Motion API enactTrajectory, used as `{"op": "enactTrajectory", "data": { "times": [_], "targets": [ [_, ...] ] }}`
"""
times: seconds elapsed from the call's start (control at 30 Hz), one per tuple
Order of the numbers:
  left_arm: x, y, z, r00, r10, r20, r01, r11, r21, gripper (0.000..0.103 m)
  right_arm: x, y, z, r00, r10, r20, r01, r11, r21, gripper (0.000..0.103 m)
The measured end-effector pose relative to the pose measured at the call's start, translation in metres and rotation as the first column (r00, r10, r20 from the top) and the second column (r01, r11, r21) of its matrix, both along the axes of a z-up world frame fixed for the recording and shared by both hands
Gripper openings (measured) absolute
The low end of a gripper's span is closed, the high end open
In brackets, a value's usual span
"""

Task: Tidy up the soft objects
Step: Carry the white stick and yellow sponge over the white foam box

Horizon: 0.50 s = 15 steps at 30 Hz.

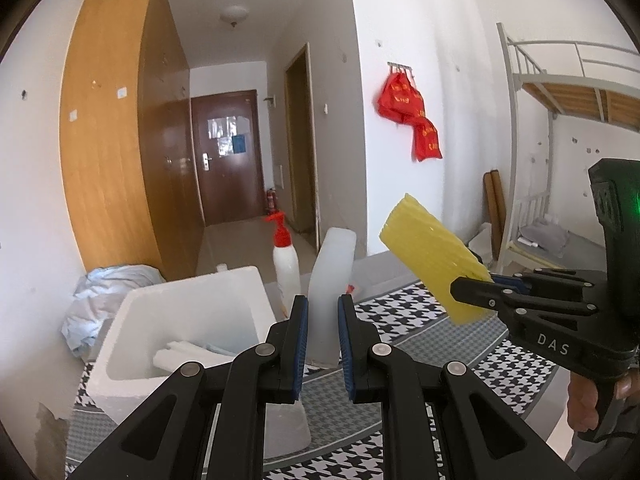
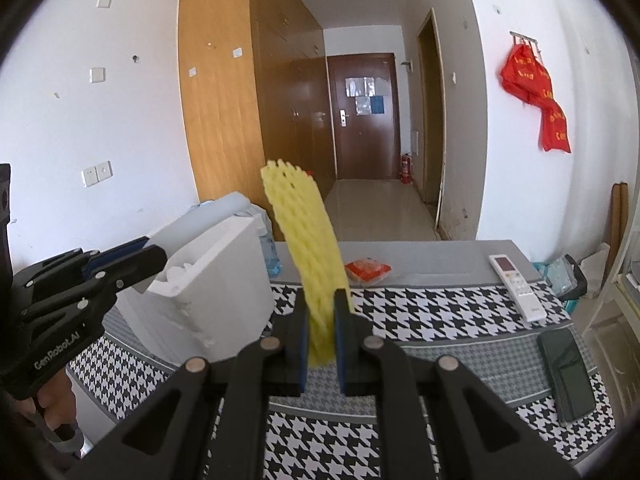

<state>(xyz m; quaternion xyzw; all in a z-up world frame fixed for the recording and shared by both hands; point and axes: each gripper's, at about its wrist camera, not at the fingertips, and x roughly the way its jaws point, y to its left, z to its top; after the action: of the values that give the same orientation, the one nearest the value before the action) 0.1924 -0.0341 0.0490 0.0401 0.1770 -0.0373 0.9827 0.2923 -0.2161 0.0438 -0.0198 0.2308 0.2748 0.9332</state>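
My left gripper (image 1: 323, 320) is shut on a white foam slab (image 1: 334, 264), which stands upright between the blue pads, held above the table. To its right, my right gripper (image 1: 474, 294) is shut on a yellow foam net sleeve (image 1: 430, 256). In the right wrist view the right gripper (image 2: 321, 320) pinches the yellow foam net sleeve (image 2: 308, 236) near its lower end, and the sleeve rises and curves left. The left gripper (image 2: 154, 254) shows at the left with the white foam slab (image 2: 200, 220) over a white styrofoam box (image 2: 216, 292). That styrofoam box (image 1: 132, 364) holds white foam pieces (image 1: 180, 354).
The table wears a houndstooth cloth (image 2: 420, 312). On it lie a red packet (image 2: 367, 270), a white remote (image 2: 516, 286) and a dark phone (image 2: 565, 372). A spray bottle with a red top (image 1: 285, 256) stands behind the box. A water bottle (image 2: 269, 250) stands beside it.
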Motion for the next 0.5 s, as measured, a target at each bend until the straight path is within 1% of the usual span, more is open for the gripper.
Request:
{"op": "enactTrajectory", "data": {
  "times": [0.5],
  "targets": [
    [-0.012,0.020,0.010,0.996,0.080,0.040,-0.080,0.997,0.003,0.016,-0.006,0.021,0.009,0.998,0.063,0.031,-0.064,0.998,0.009,0.014]
  ]
}}
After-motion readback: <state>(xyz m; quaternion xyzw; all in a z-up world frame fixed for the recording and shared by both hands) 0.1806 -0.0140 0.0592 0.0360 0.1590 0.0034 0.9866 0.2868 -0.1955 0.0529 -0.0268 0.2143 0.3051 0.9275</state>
